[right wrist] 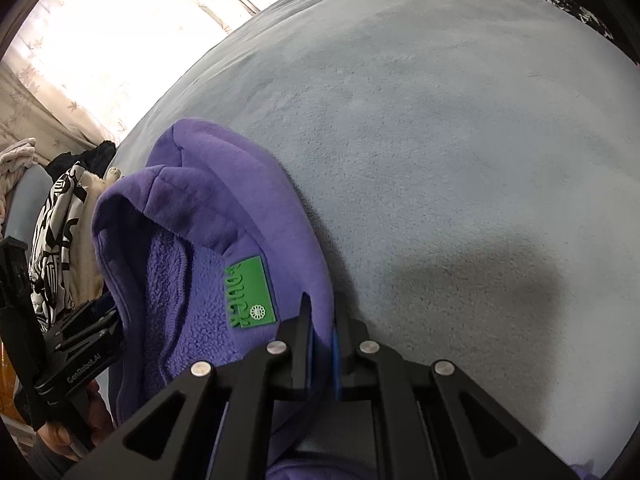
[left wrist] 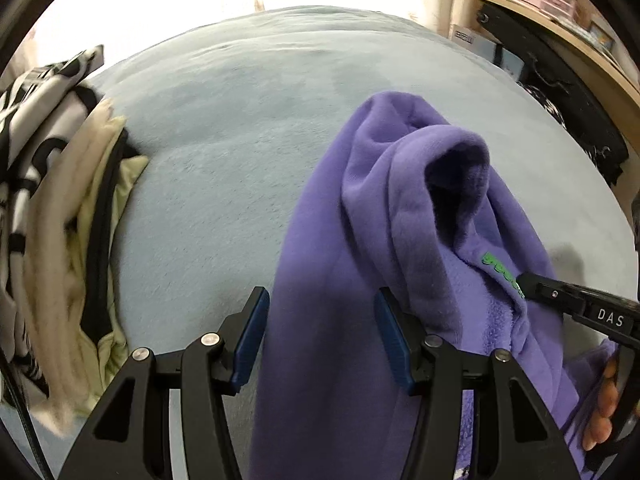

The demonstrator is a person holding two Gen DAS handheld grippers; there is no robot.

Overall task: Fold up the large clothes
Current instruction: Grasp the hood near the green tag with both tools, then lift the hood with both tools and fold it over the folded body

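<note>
The purple fleece garment (right wrist: 240, 216) is being pinched at its collar edge, just beside its green label (right wrist: 250, 294), by the closed right gripper (right wrist: 322, 320). The left gripper (left wrist: 320, 336) is being held half-wide over the fleece's left side, gripping nothing.

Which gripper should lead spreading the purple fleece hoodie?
Right. The right gripper is already shut on the purple fleece hoodie beside its green label; the left gripper is open, gripping nothing.

A green label (right wrist: 251, 293) sewn inside the purple fleece garment (right wrist: 224, 200) bore letters that seemed to read "DUCK", beside a small white flower mark. The left gripper (right wrist: 76, 360) carried "GenRobot.AI" in white. The right gripper (left wrist: 520, 282) showed "DAS" on its black body.
</note>
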